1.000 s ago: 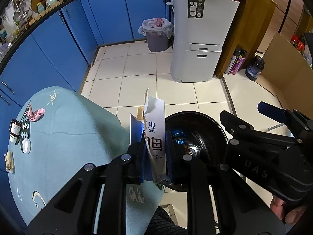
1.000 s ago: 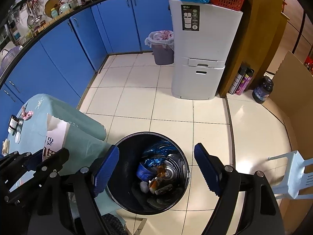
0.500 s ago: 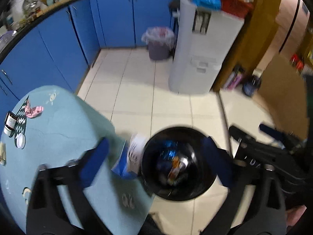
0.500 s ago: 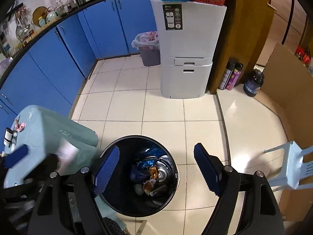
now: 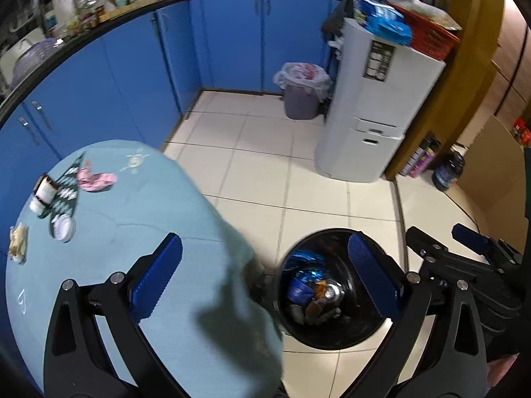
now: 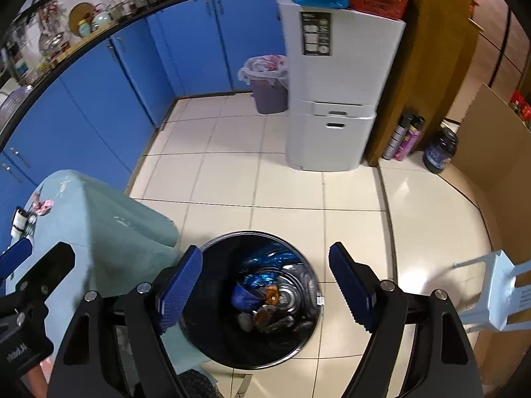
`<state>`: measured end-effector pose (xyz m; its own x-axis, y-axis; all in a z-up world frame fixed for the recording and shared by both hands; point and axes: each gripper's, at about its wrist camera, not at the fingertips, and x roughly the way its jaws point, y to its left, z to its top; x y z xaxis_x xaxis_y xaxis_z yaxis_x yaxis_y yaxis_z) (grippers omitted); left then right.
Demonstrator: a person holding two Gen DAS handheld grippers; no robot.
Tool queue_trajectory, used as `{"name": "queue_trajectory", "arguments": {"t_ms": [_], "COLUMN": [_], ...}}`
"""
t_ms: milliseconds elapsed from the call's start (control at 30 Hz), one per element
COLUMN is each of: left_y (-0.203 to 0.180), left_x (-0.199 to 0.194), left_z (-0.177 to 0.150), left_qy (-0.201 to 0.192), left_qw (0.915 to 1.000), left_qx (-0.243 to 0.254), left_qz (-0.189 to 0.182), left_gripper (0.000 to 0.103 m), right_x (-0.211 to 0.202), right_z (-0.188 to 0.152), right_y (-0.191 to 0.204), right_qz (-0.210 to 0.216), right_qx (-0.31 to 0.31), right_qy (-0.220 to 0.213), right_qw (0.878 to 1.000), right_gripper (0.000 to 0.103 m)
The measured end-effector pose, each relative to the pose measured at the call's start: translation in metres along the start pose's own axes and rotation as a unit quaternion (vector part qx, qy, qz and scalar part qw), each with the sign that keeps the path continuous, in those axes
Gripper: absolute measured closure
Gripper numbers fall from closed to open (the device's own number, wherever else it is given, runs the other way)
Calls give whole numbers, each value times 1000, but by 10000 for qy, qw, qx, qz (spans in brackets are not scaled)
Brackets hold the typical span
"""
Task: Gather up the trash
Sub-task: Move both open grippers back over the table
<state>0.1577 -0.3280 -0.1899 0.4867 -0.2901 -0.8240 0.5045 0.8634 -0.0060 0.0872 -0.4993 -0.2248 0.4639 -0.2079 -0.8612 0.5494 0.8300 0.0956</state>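
Fingers on my left gripper (image 5: 265,275) are spread wide with nothing between them, one pad over the teal surface (image 5: 109,265), the other over the black bin (image 5: 335,338). Same deal on my right gripper (image 6: 265,285): fingers apart and empty, framing the bin (image 6: 298,341) from above. Inside it there's a pile of trash (image 6: 262,298): blue foil wrappers, a shiny can, some brownish bits. More stuff sits on the surface's far end: a pink wrapper (image 5: 96,179), a small jar (image 5: 44,189), a white lid (image 5: 63,229) and a snack packet (image 5: 18,242). Beyond are pale floor tiles and blue cabinets (image 5: 139,79).
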Motion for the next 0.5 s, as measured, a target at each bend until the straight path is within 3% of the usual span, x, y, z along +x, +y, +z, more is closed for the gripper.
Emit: {"name": "queue_trajectory", "arguments": {"t_ms": [200, 367, 500], "left_y": [53, 116, 165], "left_x": [-4, -12, -11], "left_z": [-2, -9, -20], "left_qy": [11, -66, -20], "left_qw": [9992, 9950, 9864], "left_qx": [-325, -680, -1101], "left_qz": [212, 723, 1224], "left_gripper": [4, 5, 10], "right_x": [-2, 3, 5], "right_z": [7, 15, 17], "right_y": [34, 58, 104], "right_qz": [122, 290, 659], "right_qx": [-209, -307, -732], "right_qy": [-103, -126, -146], "right_qw": [9997, 9990, 9950], "right_gripper": [26, 26, 26]}}
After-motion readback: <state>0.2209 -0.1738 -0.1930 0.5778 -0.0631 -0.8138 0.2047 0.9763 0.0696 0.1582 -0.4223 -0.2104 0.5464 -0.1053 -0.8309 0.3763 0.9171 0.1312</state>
